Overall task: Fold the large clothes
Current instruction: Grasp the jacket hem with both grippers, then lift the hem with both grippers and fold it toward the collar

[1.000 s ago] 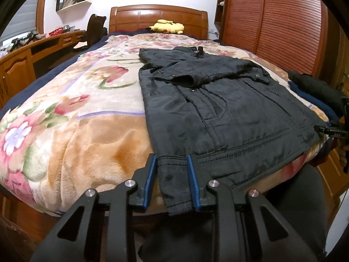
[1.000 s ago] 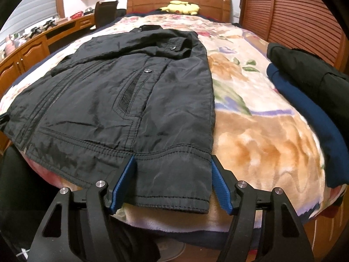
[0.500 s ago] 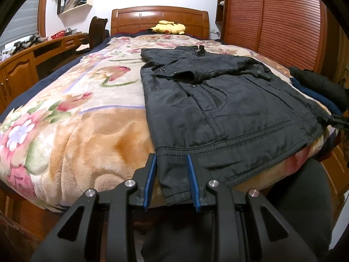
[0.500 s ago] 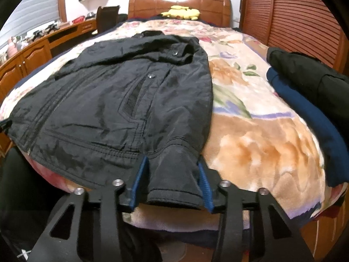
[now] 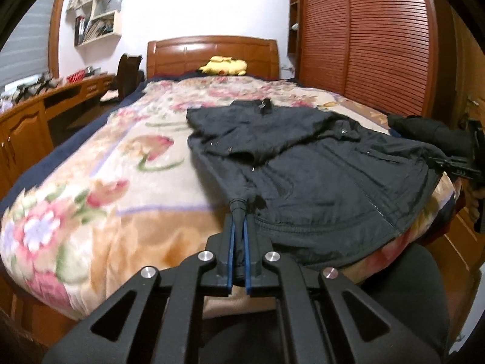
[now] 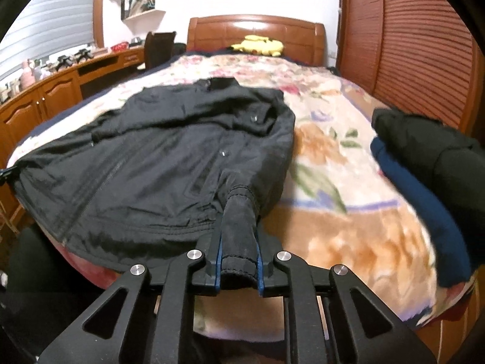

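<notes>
Since the earlier frames both hem corners had come up off the blanket as my jaws were closing on them: my left gripper [image 5: 239,227] was clenched tight on a thin pinch of the black jacket [image 5: 309,163], and my right gripper [image 6: 238,233] was grasping a thicker bunched roll of its hem. The jacket ran away from my fingers, collar toward the headboard [image 6: 257,30], stretched between the two grips across the floral blanket [image 5: 100,188]. Folded dark clothes [image 6: 424,157] lay stacked well right of it.

Black jacket [image 5: 318,163], floral blanket [image 5: 100,188]
</notes>
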